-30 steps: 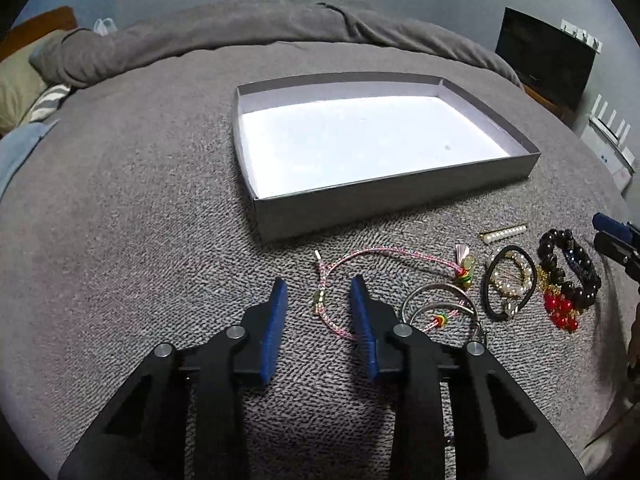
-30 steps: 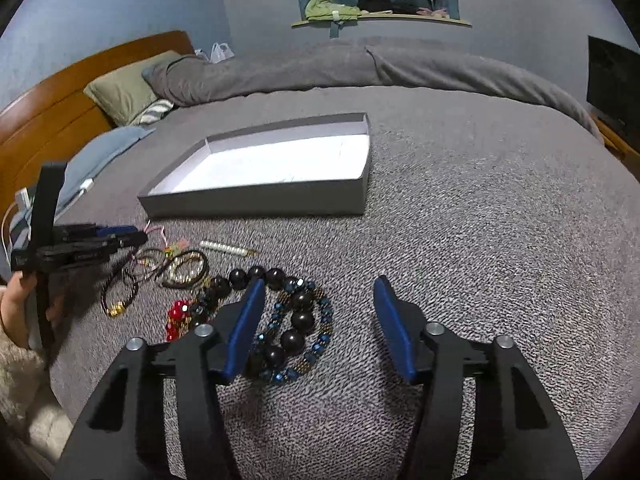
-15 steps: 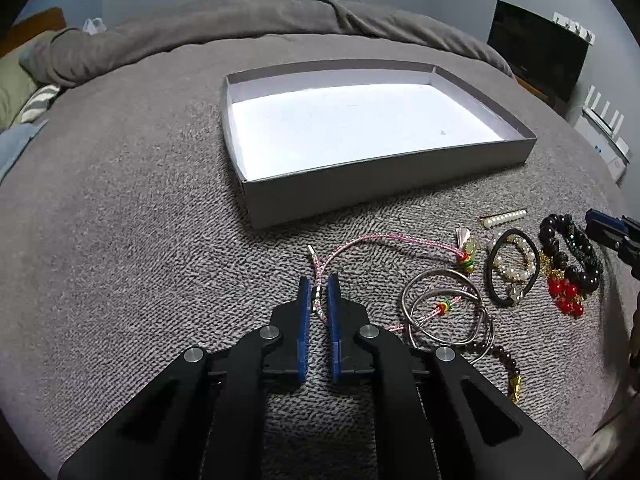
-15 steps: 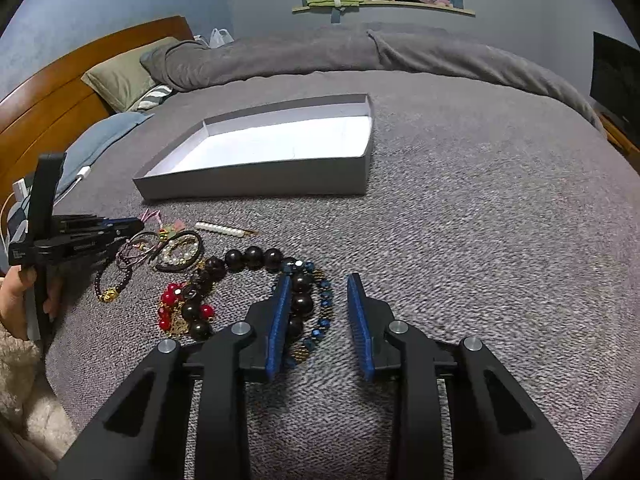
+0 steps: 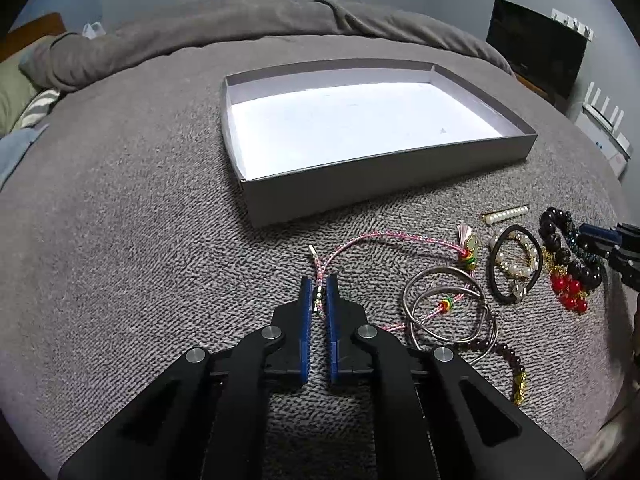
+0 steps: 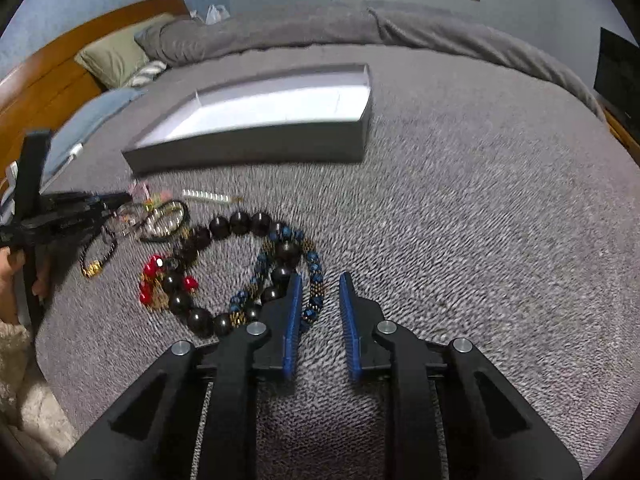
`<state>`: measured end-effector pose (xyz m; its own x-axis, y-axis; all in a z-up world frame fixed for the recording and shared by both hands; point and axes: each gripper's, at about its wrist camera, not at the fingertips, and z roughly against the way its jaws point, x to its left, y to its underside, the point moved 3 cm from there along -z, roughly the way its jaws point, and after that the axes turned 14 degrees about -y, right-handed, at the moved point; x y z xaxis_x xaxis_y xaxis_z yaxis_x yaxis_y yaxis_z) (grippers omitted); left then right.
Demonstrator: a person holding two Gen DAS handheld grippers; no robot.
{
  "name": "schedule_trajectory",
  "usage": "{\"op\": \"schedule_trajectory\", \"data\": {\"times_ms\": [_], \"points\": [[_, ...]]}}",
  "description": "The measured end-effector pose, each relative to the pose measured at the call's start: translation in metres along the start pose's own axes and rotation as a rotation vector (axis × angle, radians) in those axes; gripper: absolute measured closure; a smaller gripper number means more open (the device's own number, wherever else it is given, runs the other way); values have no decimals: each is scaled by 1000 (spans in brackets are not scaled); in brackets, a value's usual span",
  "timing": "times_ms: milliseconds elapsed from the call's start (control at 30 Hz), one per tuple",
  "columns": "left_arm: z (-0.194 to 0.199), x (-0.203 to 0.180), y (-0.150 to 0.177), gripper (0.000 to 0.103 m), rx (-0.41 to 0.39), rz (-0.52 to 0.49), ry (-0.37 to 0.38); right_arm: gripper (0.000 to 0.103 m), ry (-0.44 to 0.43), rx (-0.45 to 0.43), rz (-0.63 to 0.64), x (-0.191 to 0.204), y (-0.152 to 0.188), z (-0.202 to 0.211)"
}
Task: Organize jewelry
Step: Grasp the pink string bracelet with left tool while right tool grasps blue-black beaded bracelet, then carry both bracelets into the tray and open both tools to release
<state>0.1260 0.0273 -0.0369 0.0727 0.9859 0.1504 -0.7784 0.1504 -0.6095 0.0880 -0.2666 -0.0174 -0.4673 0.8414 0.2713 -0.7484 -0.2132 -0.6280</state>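
Left claw (image 5: 319, 284) pinched on the pink braided cord bracelet (image 5: 384, 236) lying on the grey bed blanket (image 5: 120, 240), right claw (image 6: 319, 280) part-open astride the blue beaded bracelet (image 6: 314, 276) beside the black bead bracelet (image 6: 240, 222), grey box (image 5: 380, 178) lying beyond both.

One box (image 5: 384, 184) sits on the blanket (image 5: 120, 240). Beside it lie one pink cord (image 5: 396, 235), two metal bangles (image 5: 440, 304), one pearl clip (image 5: 506, 213), one black-and-pearl band (image 5: 516, 264), and at least four beaded bracelets (image 6: 240, 272). Two grippers show.
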Motion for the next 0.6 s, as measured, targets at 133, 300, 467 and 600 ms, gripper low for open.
{"op": "schedule_trajectory", "data": {"times_ms": [133,300,467,600], "points": [[0,-4,0,96,-10,-28,-21,85,12,5,23,3,1,-4],[8,-5,0,98,-40,-31,-7,96,14,-22,54,9,0,0],[31,-6,-5,98,-127,-31,13,96,-4,-116,55,8,-7,19],[55,-6,-11,98,-197,-24,34,96,0,-199,84,14,-12,35]]}}
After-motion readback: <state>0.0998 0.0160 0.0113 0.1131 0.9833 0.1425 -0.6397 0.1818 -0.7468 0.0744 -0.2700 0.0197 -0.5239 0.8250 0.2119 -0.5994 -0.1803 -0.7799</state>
